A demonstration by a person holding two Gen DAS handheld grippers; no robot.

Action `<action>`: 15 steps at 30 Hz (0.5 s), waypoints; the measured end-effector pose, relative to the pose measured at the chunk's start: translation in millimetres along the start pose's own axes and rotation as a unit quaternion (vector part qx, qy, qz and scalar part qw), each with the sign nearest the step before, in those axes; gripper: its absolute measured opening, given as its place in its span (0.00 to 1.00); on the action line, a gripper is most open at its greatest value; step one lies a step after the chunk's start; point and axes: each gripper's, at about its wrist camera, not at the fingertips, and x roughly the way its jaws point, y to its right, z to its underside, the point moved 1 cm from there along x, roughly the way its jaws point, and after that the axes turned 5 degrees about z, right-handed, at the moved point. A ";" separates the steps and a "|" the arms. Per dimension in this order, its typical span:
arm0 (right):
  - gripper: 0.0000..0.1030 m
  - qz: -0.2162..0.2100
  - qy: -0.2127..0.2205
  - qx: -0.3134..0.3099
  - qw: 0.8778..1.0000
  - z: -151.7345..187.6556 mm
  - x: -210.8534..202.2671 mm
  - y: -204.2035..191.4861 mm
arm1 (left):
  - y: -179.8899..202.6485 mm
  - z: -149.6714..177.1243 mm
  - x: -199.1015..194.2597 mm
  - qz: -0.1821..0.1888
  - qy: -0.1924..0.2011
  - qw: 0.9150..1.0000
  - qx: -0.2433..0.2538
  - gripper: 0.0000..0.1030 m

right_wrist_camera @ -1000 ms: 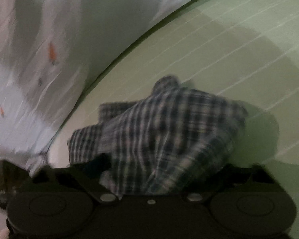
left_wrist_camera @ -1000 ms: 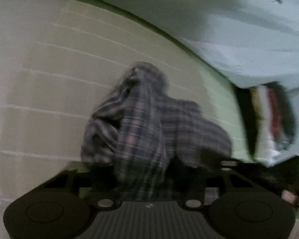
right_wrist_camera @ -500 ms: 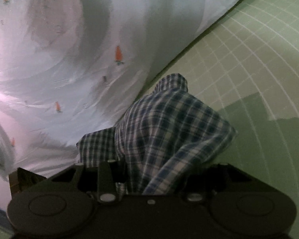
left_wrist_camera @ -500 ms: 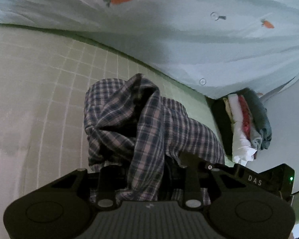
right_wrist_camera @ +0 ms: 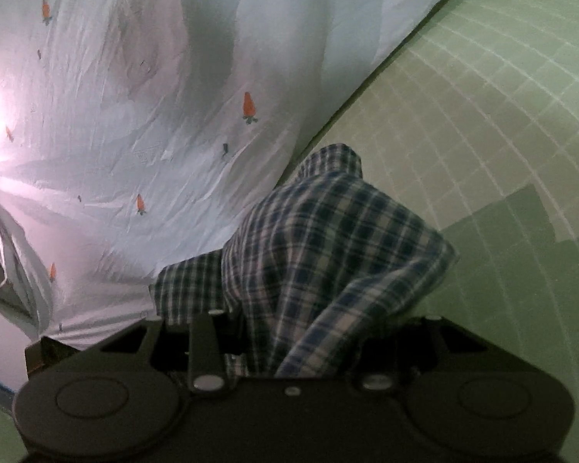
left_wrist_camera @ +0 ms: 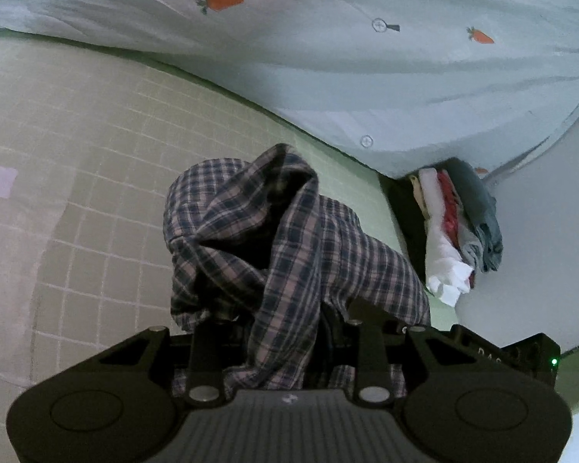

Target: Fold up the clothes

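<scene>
Plaid grip, left: your left gripper pinches a fold of the checked garment; its jaws have just been closing on the cloth.
Plaid grip, right: your right gripper also pinches the checked garment, jaws just narrowed around it.
Garment look: navy, pale-pink and cream check, bunched and deeply creased, draping from both grippers, with a dark hollow at 12 o'clock in your left view.
Garment place: over the green grid mat.
Further out: white carrot-print sheet at 12 o'clock; folded clothes stack at 3 o'clock.
</scene>
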 end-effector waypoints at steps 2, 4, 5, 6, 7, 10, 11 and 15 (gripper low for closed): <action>0.42 0.011 0.012 0.003 1.000 -2.2 -11.4 0.0 | 8.1 -5.5 6.8 0.011 -0.015 1.000 0.021 0.32; 0.42 0.023 0.029 0.006 0.999 -6.3 -25.3 1.7 | 18.0 -9.9 16.0 0.025 -0.034 0.998 0.041 0.32; 0.42 0.029 0.039 0.009 0.999 -8.8 -33.1 3.3 | 23.8 -12.5 21.9 0.036 -0.044 0.997 0.049 0.32; 0.42 0.035 0.050 0.014 0.998 -11.0 -42.2 6.3 | 30.8 -14.7 28.4 0.047 -0.053 0.996 0.057 0.32; 0.42 0.039 0.061 0.020 0.997 -13.8 -52.6 10.4 | 38.9 -16.5 35.5 0.057 -0.060 0.994 0.066 0.32; 0.42 0.049 0.093 0.033 0.994 -23.1 -82.6 22.2 | 68.6 -18.4 58.2 0.083 -0.077 0.989 0.092 0.32; 0.42 0.052 0.102 0.036 0.993 -27.4 -92.7 26.9 | 81.1 -18.1 65.8 0.091 -0.081 0.987 0.101 0.32; 0.42 0.057 0.137 0.028 0.988 -54.4 -135.0 47.8 | 130.7 -15.7 99.1 0.120 -0.084 0.980 0.132 0.32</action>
